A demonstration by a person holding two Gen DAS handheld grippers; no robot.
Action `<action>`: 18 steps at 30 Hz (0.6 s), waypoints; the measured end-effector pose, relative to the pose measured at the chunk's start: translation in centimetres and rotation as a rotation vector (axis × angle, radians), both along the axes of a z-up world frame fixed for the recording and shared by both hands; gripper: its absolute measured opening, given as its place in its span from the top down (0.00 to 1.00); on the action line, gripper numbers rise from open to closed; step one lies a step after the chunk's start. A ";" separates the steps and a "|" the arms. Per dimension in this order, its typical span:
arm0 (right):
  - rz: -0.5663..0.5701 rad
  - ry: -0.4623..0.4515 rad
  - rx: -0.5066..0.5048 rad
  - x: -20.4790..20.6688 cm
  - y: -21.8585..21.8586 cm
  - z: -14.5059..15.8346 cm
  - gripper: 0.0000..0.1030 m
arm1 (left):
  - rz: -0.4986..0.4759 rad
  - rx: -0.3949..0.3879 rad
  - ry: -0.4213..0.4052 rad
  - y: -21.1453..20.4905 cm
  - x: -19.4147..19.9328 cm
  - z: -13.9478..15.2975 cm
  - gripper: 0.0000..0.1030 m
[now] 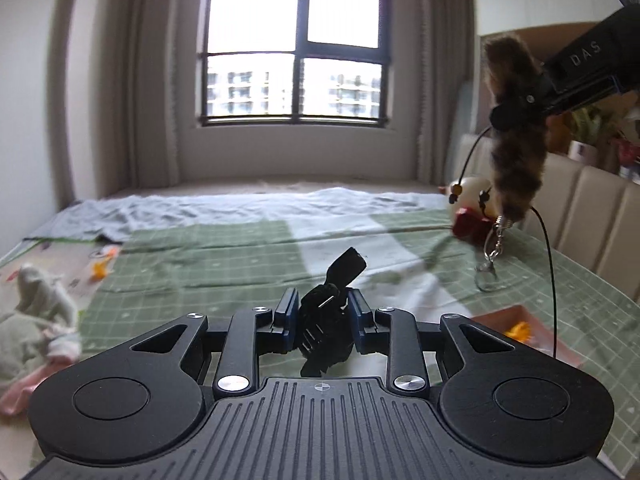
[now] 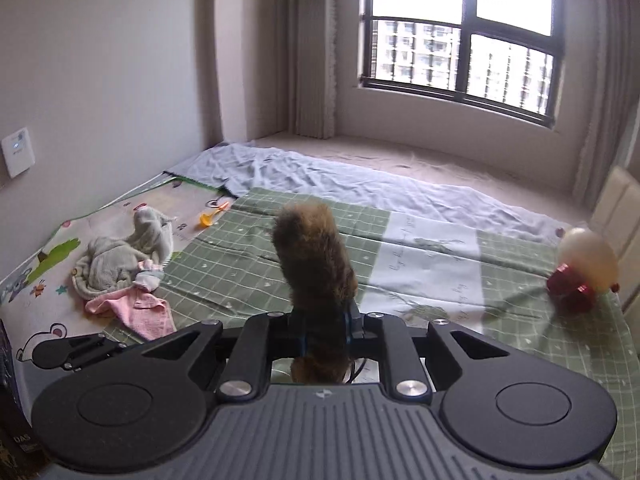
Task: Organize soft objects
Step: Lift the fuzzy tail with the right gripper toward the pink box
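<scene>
My right gripper (image 2: 325, 330) clamps the brown furry tail (image 2: 316, 264) (keyring dangling) above the green sheet (image 2: 440, 264); my left gripper (image 1: 325, 314) pinches a black object (image 1: 332, 312) nearby.

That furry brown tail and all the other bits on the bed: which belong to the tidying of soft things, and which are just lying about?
Part of the job:
- furry brown tail, gripped in the right tongs
- black strap, gripped in the left tongs
- grey plush toy
- pink cloth

Just lying about:
- cream and red ball toy
- orange plastic piece
- green checked sheet
</scene>
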State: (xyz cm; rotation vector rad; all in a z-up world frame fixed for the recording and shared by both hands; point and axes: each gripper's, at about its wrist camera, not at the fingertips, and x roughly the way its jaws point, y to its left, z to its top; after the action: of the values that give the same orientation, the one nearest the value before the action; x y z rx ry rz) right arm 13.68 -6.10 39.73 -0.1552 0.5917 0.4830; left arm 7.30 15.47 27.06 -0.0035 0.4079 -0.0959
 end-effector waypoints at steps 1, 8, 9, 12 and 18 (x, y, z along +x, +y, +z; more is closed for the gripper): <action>-0.010 -0.001 0.006 0.0 -1.1 0.0 0.85 | -0.017 0.006 0.004 -1.2 0.3 -0.1 0.70; -0.085 0.001 0.061 0.1 -9.3 -1.2 0.85 | -0.161 0.007 0.042 -9.2 3.9 -1.6 0.70; -0.097 0.001 0.071 0.2 -10.5 -1.3 0.85 | -0.183 0.006 0.047 -10.5 4.5 -1.9 0.70; -0.126 0.004 0.097 0.9 -13.8 -1.9 0.85 | -0.244 -0.008 0.068 -14.1 6.3 -3.0 0.70; -0.172 0.048 0.135 3.3 -18.3 -4.9 0.85 | -0.349 -0.098 0.137 -19.8 9.8 -6.3 0.70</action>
State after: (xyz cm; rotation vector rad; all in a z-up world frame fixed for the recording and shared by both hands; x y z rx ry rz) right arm 17.00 -24.37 34.81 0.0363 0.6116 0.3593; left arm 17.08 -4.36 20.79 -0.0356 0.5377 -0.4614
